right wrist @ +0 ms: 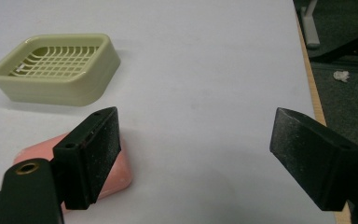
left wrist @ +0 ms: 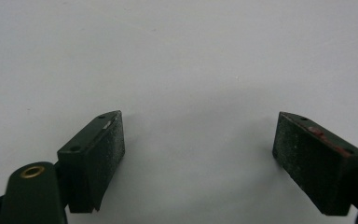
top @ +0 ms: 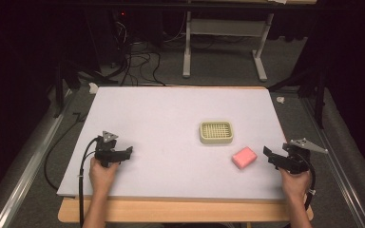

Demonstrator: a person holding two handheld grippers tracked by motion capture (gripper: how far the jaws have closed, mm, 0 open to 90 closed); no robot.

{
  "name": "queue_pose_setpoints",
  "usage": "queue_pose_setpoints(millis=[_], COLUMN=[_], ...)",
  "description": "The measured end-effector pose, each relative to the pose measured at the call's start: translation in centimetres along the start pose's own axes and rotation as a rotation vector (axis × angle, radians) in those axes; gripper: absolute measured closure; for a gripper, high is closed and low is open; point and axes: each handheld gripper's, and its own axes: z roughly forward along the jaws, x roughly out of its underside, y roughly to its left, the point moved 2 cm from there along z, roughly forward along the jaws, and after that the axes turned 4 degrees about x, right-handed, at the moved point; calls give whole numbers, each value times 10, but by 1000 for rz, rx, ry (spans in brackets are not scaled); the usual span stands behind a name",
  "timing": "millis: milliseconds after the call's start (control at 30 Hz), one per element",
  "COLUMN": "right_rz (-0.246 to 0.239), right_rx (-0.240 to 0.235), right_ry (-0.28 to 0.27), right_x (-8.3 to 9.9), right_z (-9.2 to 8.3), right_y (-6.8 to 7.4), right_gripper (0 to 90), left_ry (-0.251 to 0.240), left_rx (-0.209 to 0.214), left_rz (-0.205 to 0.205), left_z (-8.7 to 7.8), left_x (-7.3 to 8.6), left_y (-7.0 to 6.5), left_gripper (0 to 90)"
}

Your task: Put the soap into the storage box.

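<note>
A pink soap bar (top: 244,157) lies on the white surface (top: 161,118) just to the 9 o'clock side of the right gripper (top: 269,156), whose fingers stand wide apart and hold nothing. In the right gripper view the bar (right wrist: 119,179) sits partly behind that gripper's left-hand finger (right wrist: 93,156), apart from the bare stretch between the two black pads, and whether the finger touches the bar cannot be told. The cream soap dish (top: 216,132), its slotted grid empty, rests at about 11 o'clock from the bar, near it but not touching; the right gripper view shows the dish (right wrist: 56,70) beyond the soap. At roughly 9 o'clock across the surface, well apart from both things, a hand holds the left gripper (top: 129,151) low over the white sheet. Its fingers (left wrist: 98,156) are likewise spread wide, with plain surface between them. Both forearms enter from 6 o'clock, a cable trailing from each gripper
</note>
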Motion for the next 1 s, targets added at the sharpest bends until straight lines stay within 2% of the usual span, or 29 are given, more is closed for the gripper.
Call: queue_pose_setpoints(millis=[267, 467, 800, 1000], right_rz=[-26, -47, -86, -130], right_rx=[-33, -74, -105, -120], right_ry=[-15, -34, -17, -5], right_x=[4, 10, 19, 20], right_z=[-10, -19, -24, -22], right_y=[7, 17, 32, 43], right_gripper=[139, 125, 119, 119], left_ry=[0, 0, 0, 0], left_rx=[-1, -1, -1, -1], left_rz=[0, 0, 0, 0], left_z=[0, 0, 0, 0], left_x=[0, 0, 0, 0], left_y=[0, 0, 0, 0], left_gripper=[173, 173, 173, 173])
